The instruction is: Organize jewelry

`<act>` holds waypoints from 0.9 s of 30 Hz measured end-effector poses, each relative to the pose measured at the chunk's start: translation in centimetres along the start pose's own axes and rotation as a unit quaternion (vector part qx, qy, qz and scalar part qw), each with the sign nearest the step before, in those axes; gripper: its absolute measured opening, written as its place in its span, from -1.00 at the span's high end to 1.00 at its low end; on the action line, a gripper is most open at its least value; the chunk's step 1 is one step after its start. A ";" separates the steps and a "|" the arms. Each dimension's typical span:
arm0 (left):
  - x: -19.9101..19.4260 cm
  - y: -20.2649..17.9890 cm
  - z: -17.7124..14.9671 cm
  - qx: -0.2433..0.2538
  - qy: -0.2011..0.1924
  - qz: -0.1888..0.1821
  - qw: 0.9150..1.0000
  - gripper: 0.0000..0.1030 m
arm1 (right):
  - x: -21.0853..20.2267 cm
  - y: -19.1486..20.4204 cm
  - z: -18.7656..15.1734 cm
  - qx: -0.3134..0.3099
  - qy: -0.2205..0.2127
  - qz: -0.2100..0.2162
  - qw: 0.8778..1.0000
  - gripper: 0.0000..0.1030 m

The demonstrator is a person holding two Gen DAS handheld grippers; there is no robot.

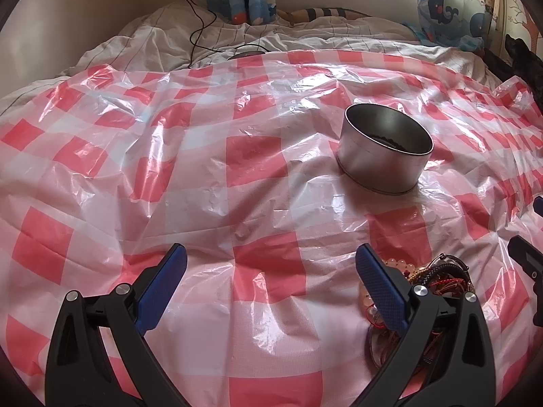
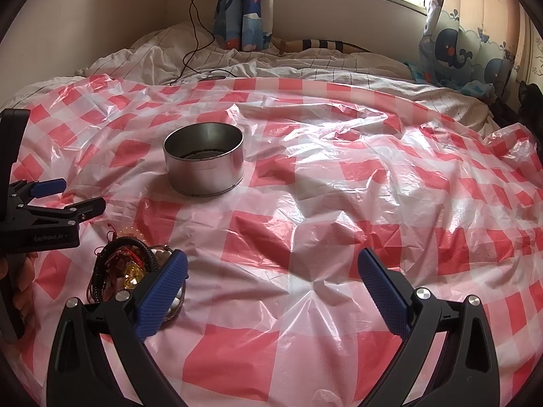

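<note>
A round metal tin stands upright on the red-and-white checked plastic sheet, with something dark lying in its bottom. A tangled pile of jewelry, beads, cords and bracelets, lies on the sheet nearer than the tin. My left gripper is open and empty, its right finger just left of the pile and partly hiding it. My right gripper is open too, holding nothing, with its left finger covering the pile's right edge. Part of it shows at the right edge.
The sheet covers a bed with rumpled white striped bedding. A black cable trails from the wall onto the bed. Whale-print curtains hang at the back and right. A hand holds the left gripper's handle.
</note>
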State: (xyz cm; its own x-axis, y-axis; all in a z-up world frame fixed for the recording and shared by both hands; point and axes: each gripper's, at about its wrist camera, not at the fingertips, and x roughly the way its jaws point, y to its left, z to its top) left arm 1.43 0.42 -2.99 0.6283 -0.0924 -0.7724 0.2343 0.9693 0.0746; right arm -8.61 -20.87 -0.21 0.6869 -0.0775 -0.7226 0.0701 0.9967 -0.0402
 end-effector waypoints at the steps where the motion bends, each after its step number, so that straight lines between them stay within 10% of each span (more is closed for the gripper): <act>1: 0.0 0.1 0.0 0.000 0.000 0.000 1.000 -0.86 | 0.0 0.0 0.0 0.000 0.000 0.000 1.000 -0.87; 27: -0.5 -0.6 -0.3 0.001 0.010 -0.059 0.998 -0.86 | -0.2 0.7 -0.2 -0.005 -0.002 0.006 1.000 -0.87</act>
State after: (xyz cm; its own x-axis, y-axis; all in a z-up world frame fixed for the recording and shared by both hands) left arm 0.77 -0.05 -2.78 0.5805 -0.2014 -0.7889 0.3071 0.9515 -0.0170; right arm -8.78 -20.16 -0.23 0.6898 -0.0662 -0.7209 0.0545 0.9977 -0.0395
